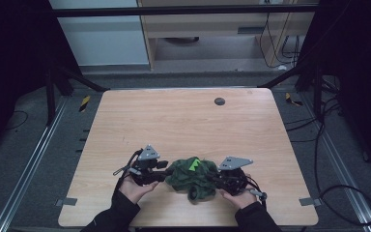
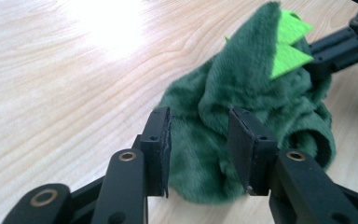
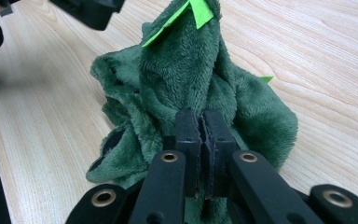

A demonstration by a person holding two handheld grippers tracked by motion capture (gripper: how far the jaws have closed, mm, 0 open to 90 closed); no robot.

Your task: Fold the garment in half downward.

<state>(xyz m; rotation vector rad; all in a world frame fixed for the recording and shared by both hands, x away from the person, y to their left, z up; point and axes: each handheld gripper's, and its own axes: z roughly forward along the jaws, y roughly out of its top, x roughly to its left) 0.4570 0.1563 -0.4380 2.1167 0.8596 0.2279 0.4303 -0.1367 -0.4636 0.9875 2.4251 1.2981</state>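
A crumpled dark green plush garment [image 1: 193, 176] lies bunched in a heap on a light wooden table [image 1: 183, 121], close to the near edge and about midway across it. Bright lime-green felt spikes [image 1: 194, 164] stand out of the top of the heap, and one sleeve-like opening curls out toward the near edge.

The left gripper [image 1: 163, 170] sits at the heap's left side, held low over the tabletop and pointing right, toward the fabric. In the left gripper view its two black jaws are spread apart, with a fold of the green plush [image 2: 242, 107] lying in the gap between them; whether the jaw faces touch the fabric cannot be told. The person's left hand [image 1: 134, 187] grips the tool from behind and below, its dark sleeve coming in from the bottom edge.

The right gripper [image 1: 213, 177] sits at the heap's right side, pointing left, so the two tools face each other across the garment. In the right gripper view its jaws are pressed nearly together, pinching a thin bit of the plush [image 3: 186, 84] at the base of the heap. The right hand [image 1: 241, 197] wraps the tool from the near side, the forearm angled in from the bottom.

A grey three-cornered plate tops each gripper, and black cables trail from both. A small dark round disc [image 1: 219, 101] lies on the far part of the table, well apart from the garment.
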